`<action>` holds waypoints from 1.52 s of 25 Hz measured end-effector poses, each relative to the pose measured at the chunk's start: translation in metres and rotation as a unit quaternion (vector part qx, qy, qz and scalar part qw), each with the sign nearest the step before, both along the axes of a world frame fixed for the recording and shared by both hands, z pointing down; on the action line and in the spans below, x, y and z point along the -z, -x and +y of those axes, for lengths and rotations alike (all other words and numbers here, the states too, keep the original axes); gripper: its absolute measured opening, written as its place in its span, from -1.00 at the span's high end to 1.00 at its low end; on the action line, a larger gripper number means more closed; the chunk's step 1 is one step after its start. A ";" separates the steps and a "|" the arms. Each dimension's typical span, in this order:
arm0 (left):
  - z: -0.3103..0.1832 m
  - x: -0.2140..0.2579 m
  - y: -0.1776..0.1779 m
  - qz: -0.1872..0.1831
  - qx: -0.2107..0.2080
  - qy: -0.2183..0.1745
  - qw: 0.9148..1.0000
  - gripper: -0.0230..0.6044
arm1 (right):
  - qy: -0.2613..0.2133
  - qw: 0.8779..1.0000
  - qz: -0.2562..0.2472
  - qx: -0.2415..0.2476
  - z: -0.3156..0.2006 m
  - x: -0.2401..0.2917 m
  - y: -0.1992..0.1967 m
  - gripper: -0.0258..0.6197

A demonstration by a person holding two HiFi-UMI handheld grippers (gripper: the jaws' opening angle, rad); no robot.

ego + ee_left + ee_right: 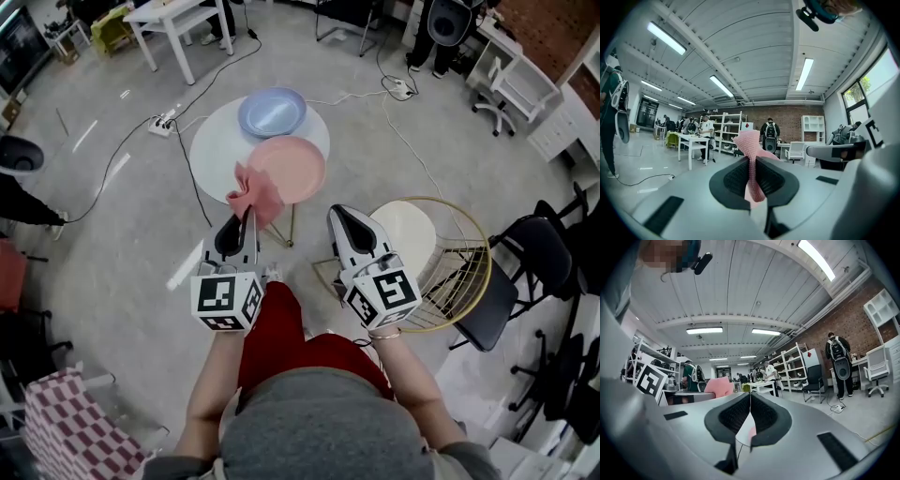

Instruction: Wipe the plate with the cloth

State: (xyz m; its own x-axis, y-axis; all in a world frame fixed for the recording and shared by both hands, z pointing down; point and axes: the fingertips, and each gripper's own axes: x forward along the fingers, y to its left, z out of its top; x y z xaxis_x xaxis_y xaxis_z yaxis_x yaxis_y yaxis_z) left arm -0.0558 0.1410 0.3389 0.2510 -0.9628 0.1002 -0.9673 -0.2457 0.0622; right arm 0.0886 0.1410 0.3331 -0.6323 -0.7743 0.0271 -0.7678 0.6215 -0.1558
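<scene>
Left gripper (246, 216) is clenching the cloth (255, 195) at the pink plate's (292, 167) near rim, right gripper (339, 216) riding closed and empty, so I'd be lowering and sweeping flat.

A round white table (211, 155) stands near a gold wire basket (461, 281) and a black chair (539, 255).

Two plates were counted, one pale blue round plate (272, 112) and one pink round plate (291, 169); one pink knitted cloth (254, 197); two round white worktops (215, 150) (410, 234); two grey hand-held grippers (247, 217) (338, 213).
</scene>
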 end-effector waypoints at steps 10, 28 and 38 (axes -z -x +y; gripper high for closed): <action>-0.114 -0.007 0.029 0.003 -0.031 0.025 0.999 0.82 | 0.029 0.999 0.001 -0.026 -0.110 -0.004 0.031 0.83; -0.255 -0.047 0.064 -0.002 -0.097 0.081 0.992 0.82 | 0.080 0.990 0.007 -0.114 -0.242 -0.029 0.051 0.83; -0.278 -0.098 0.038 -0.015 -0.130 0.148 0.980 0.82 | 0.109 0.982 0.011 -0.153 -0.274 -0.053 0.017 0.83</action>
State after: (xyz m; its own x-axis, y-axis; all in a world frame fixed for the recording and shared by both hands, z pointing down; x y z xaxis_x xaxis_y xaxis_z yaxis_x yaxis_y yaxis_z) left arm -0.0933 -0.1371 0.4367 0.4763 -0.7947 0.3763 -0.8772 -0.4592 0.1406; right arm 0.0713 -0.1331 0.3856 -0.3686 -0.9022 0.2242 -0.9180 0.3152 -0.2408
